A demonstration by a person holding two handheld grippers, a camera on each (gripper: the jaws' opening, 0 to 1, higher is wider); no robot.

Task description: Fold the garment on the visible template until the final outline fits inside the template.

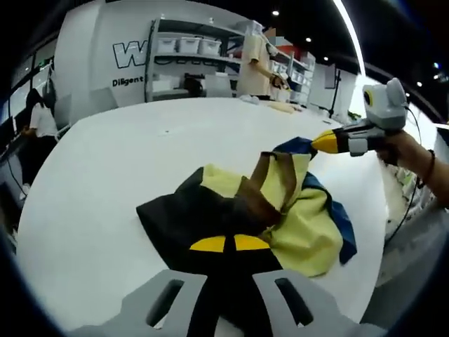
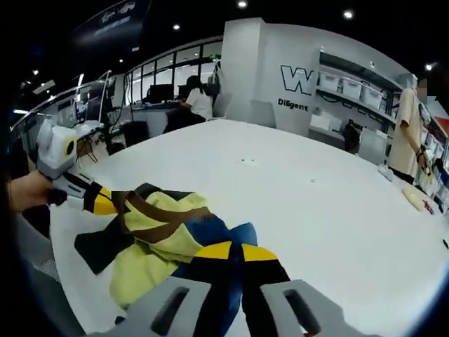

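Note:
A crumpled garment in black, pale yellow, brown and blue lies on a white table. My left gripper is shut on its black part at the near edge, yellow tips together. My right gripper, held by a hand, pinches the blue corner at the garment's far right. In the right gripper view, the right gripper is shut on blue cloth of the garment. The left gripper holds the black and brown end at the left. The cloth bunches up between the two grippers.
The table stretches wide and bare behind the garment. Small objects lie near its far edge. A person stands by shelves with bins, another sits at a desk, and a third is at the left.

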